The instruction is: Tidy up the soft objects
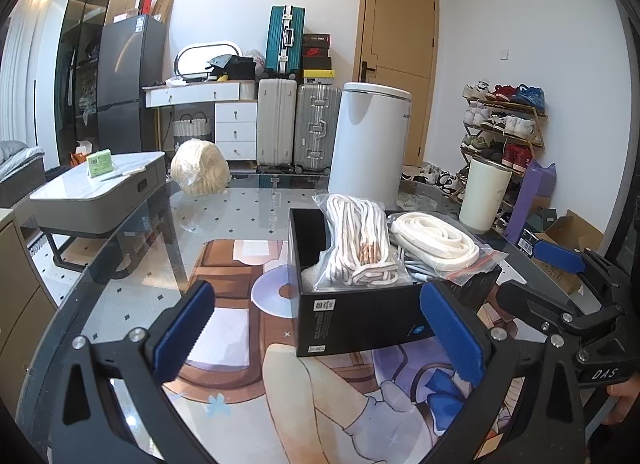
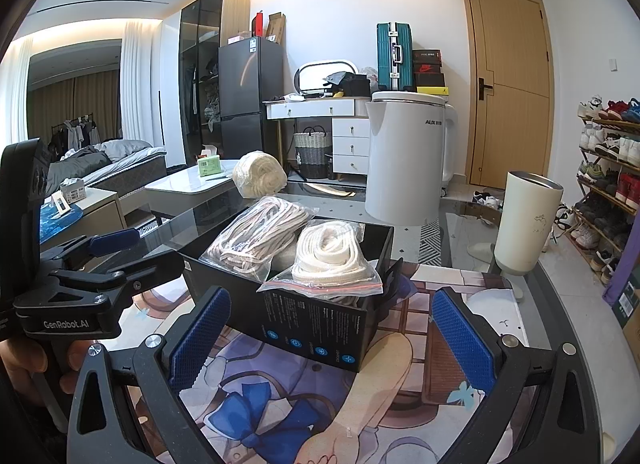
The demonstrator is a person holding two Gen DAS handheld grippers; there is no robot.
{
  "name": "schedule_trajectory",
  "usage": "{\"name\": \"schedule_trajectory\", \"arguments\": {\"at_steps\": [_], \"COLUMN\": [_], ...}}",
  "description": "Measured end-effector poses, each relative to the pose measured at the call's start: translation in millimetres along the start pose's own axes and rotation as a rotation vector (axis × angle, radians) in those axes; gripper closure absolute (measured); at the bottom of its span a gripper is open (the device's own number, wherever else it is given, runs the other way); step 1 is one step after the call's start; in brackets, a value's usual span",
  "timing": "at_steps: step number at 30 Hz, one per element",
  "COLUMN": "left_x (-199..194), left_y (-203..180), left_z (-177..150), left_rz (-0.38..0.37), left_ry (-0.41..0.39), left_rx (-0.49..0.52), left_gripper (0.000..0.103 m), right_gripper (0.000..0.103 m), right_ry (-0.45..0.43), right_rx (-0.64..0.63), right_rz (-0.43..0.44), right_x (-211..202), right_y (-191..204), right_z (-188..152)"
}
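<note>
**Two bags boxed, one rope bundle left out**

Both tools hang spread wide w/ nothing between the blue pads. The left gripper (image 1: 316, 332) sits just short of the black rectangular cardboard box (image 1: 360, 316), and the right gripper (image 2: 332, 340) faces the same box from the other side. My read: they're pulled back clear of the box so neither snags the bags.

Inside the box I count 2 clear zip bags. One is the bag of thin white-and-tan cord (image 1: 360, 244), standing up on the box's left as the left cam sees it. The other is the bag of flat cream webbing (image 1: 436, 240), lying on top w/ its red-striped zip edge hanging over the rim. Prob. laid that way because the box is already full.

Still loose: 1 cream ball-shaped bundle of rope (image 1: 200, 168), at the far edge of the glass-topped table (image 1: 248, 208), well apart from the box. I'd guess that's next, but room for it looks tight.

Also on the table, 1 each: a tall cream tumbler (image 2: 528, 224) & a white electric kettle (image 2: 404, 160), both beyond the box.
</note>
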State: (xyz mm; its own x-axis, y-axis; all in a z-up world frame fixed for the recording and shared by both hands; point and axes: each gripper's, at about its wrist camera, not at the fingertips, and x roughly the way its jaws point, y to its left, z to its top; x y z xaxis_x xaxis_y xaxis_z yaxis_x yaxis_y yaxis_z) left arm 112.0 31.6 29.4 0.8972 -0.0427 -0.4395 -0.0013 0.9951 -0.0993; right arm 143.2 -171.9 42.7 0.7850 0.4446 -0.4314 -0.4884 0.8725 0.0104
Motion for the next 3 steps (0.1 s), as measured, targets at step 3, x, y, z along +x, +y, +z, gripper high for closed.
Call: {"name": "schedule_trajectory", "arguments": {"at_steps": [3], "left_x": [-2.6], "left_y": [-1.8], "left_z": [-0.1], "left_rz": [0.005], "left_ry": [-0.014], "left_rx": [0.011], "left_gripper": [0.000], "right_gripper": [0.001], "right_ry": [0.001], "right_rx": [-0.001], "right_rz": [0.000], "right_x": [0.1], "right_y": [0.1], "right_z": [0.0]}}
